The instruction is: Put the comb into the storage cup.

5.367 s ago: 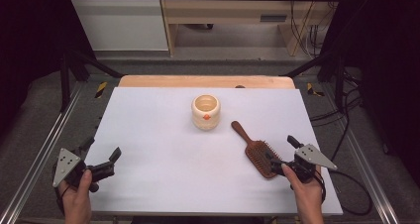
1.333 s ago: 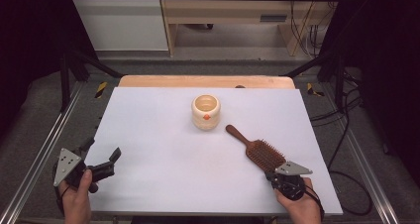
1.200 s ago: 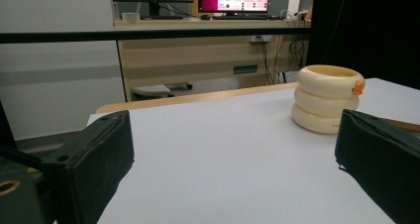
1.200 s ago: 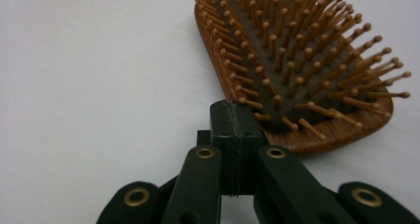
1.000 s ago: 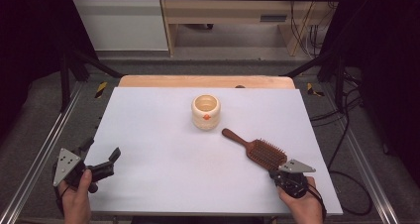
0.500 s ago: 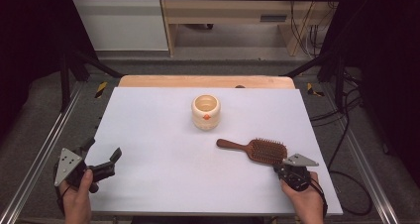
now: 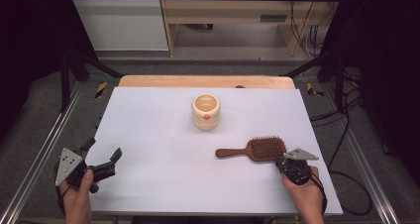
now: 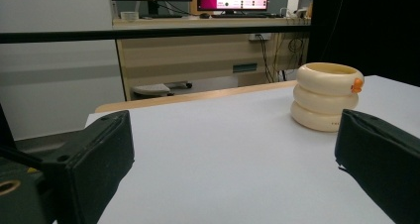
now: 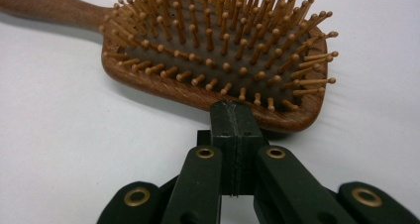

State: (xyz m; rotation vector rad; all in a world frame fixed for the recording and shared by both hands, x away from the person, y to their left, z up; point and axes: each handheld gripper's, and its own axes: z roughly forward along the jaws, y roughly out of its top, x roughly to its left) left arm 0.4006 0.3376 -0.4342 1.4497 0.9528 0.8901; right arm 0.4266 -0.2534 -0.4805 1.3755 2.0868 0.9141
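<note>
Hairbrush [image 7: 261,149] lies bristles-up with its head rim touching the closed right tongs [image 9: 233,116]

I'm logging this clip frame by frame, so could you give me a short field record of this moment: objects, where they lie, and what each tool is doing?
surface: white table top
hairbrush: wooden paddle brush, bristles up, lying flat at right, handle pointing left
cup: cream ringed cup with an orange spot, upright near the centre, apart from the brush
right tool: jaws shut together, tips against the rim of the brush head, nothing gripped
left tool: jaws wide open, empty, at the near left edge
</note>
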